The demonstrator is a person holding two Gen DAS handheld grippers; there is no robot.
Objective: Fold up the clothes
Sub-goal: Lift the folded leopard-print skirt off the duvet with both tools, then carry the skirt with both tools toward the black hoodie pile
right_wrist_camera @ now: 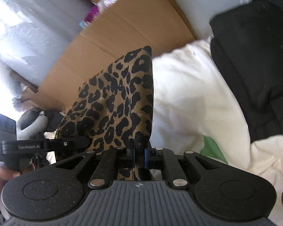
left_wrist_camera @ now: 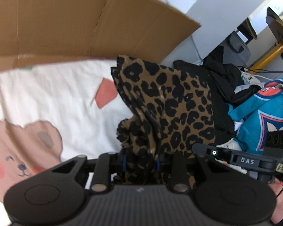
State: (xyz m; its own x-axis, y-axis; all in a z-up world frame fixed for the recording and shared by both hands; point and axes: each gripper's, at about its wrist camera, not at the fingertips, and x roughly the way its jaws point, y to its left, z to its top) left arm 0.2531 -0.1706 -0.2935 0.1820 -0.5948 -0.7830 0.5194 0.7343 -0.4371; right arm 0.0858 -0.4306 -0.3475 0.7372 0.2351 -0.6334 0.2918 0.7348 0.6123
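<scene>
Left gripper [left_wrist_camera: 140, 163]: we see it clamped on a bunched edge of the leopard cloth [left_wrist_camera: 171, 109].
Right gripper [right_wrist_camera: 139, 156]: pinched tight on another part of the same cloth [right_wrist_camera: 118, 101].
Cloth: held up between both, layered, above the sheet [left_wrist_camera: 47, 98].
Progress: we judge a fold under way; laying flat remains.
Right pile [left_wrist_camera: 258, 113]: teal and black garments look unfolded.
Far: cardboard [left_wrist_camera: 66, 22], wall.
</scene>
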